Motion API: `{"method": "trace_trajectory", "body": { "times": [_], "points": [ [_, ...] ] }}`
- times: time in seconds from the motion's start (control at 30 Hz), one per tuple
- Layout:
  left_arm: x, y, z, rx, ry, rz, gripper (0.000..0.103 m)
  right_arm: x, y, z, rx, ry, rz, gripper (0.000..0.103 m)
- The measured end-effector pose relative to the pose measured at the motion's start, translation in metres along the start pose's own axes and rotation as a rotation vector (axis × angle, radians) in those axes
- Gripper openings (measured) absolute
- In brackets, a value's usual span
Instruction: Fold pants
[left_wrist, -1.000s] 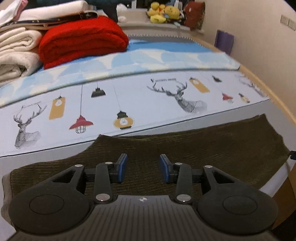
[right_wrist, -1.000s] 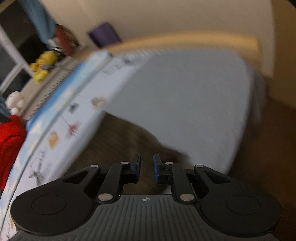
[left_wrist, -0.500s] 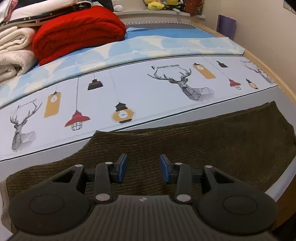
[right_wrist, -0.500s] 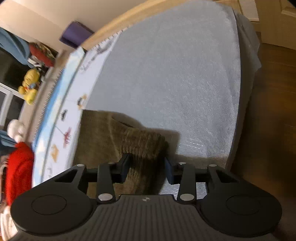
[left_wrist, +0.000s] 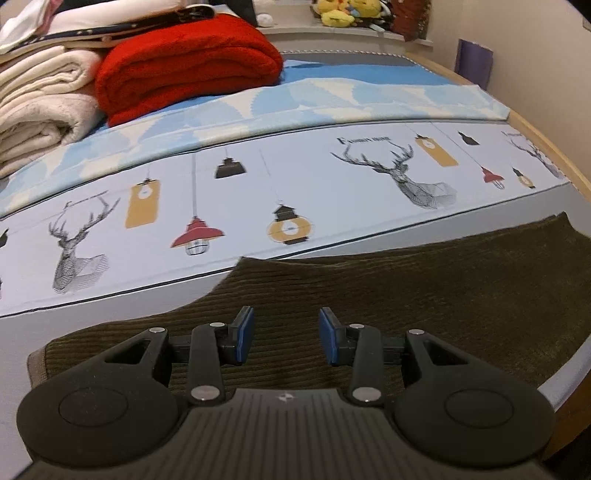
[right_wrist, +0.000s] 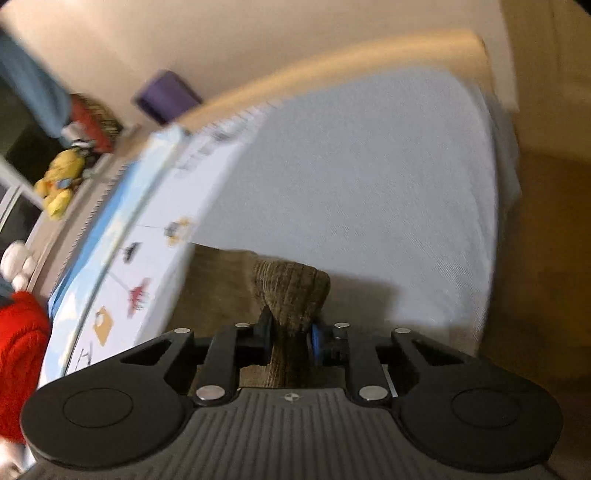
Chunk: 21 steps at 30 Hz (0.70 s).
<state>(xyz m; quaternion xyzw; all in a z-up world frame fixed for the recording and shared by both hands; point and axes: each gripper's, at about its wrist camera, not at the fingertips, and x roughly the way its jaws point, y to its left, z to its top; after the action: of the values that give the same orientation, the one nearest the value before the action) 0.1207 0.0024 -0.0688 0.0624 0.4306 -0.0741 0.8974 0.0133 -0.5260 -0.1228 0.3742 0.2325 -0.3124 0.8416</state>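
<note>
The pants (left_wrist: 424, 295) are dark olive-brown corduroy with fine ribs running along their length. In the left wrist view they lie flat across the near part of the bed, stretching from about 8 o'clock, where a paler hem edge shows, to 3 o'clock, where the far end reaches the mattress edge. Their upper edge dips in a curve near the middle. In the right wrist view one end of the pants (right_wrist: 291, 295) is bunched into a narrow fold and raised off the sheet, pointing toward 12 o'clock, blurred.
</note>
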Motion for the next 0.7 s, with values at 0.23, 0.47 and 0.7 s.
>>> {"method": "trace_trajectory", "body": {
  "times": [0.23, 0.47, 0.7],
  "points": [
    [-0.013, 0.027, -0.007, -0.037, -0.009, 0.035, 0.042, -0.102, 0.163, -0.106, -0.728, -0.324, 0.279, 0.018],
    [-0.021, 0.058, -0.014, -0.100, -0.002, 0.064, 0.042, -0.143, 0.233, -0.282, -1.282, -0.164, 0.697, 0.022],
    [-0.030, 0.083, -0.020, -0.137, -0.008, 0.076, 0.042, -0.139, 0.224, -0.360, -1.557, 0.190, 0.805, 0.044]
  ]
}}
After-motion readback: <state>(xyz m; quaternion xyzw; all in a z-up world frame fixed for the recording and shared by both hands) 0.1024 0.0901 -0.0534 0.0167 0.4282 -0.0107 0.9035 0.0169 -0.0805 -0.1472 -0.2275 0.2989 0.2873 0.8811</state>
